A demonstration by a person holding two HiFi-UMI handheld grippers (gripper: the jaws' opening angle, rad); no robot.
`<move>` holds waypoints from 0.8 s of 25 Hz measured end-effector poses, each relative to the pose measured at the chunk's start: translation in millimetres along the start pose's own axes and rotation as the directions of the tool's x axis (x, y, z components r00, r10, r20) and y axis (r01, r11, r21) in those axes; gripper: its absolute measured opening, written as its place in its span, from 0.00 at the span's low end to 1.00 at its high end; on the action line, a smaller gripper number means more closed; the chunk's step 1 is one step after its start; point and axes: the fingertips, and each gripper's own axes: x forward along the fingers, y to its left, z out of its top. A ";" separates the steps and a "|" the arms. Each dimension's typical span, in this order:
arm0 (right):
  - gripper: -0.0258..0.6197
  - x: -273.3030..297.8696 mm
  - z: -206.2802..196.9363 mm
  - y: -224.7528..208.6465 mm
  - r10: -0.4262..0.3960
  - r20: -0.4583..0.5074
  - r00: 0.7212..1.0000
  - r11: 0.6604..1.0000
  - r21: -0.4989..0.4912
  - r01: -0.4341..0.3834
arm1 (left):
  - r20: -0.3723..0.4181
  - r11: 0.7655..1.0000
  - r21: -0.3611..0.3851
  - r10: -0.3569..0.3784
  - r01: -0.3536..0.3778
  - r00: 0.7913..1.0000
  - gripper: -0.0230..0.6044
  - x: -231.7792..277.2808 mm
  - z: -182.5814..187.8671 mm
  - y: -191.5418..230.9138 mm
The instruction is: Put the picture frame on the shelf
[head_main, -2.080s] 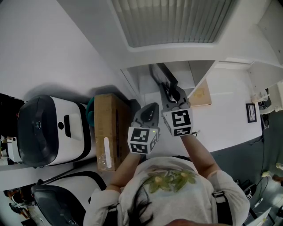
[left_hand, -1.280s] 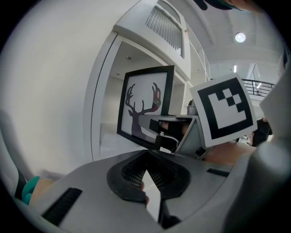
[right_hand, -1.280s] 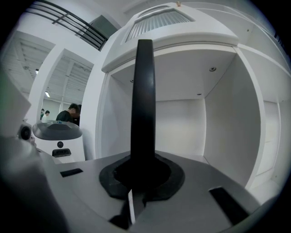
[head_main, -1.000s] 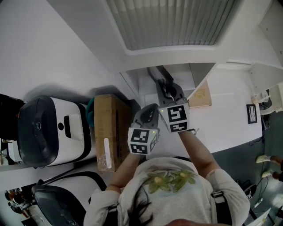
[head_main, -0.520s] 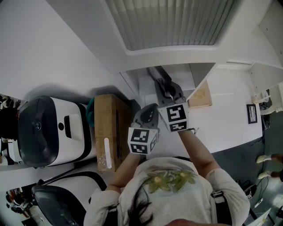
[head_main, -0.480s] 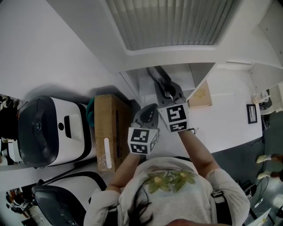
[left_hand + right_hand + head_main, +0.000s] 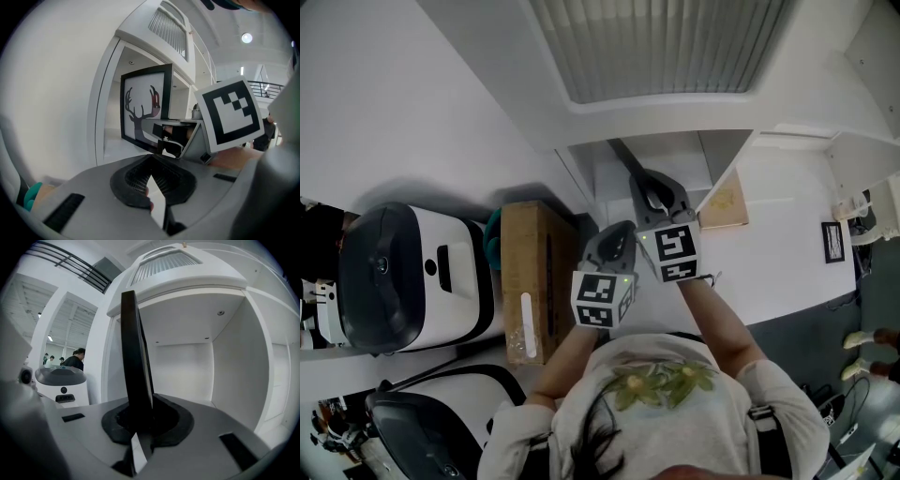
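Picture frame is upright at the near opening of the white shelf, its lower edge pinched by the right gripper. The left gripper, just left and nearer, is closed on nothing.

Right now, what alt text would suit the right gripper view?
The right gripper is shut on a black picture frame, upright and edge-on, before an open white shelf compartment. A white machine stands at left.
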 end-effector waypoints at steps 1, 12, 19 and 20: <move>0.10 -0.5 -0.3 -1.1 -0.006 -0.002 1.000 1.000 0.005 0.006 | 0.002 1.000 0.000 0.001 -0.001 1.000 0.08 -0.7 0.5 -0.2; 0.09 1.8 -4.7 -18.3 -0.025 -0.009 1.000 0.998 0.064 0.026 | 0.000 1.000 0.000 0.007 -0.007 1.000 0.08 -1.7 -0.2 0.2; 0.09 8.0 -2.5 -17.5 -0.021 -0.011 1.000 0.999 0.050 0.021 | -0.002 1.000 -0.003 0.007 -0.007 1.000 0.08 1.2 -0.1 2.4; 0.09 9.2 -2.4 -17.9 -0.020 -0.010 1.000 0.998 0.052 0.021 | -0.004 1.000 -0.003 0.007 -0.007 1.000 0.08 1.8 -0.3 2.9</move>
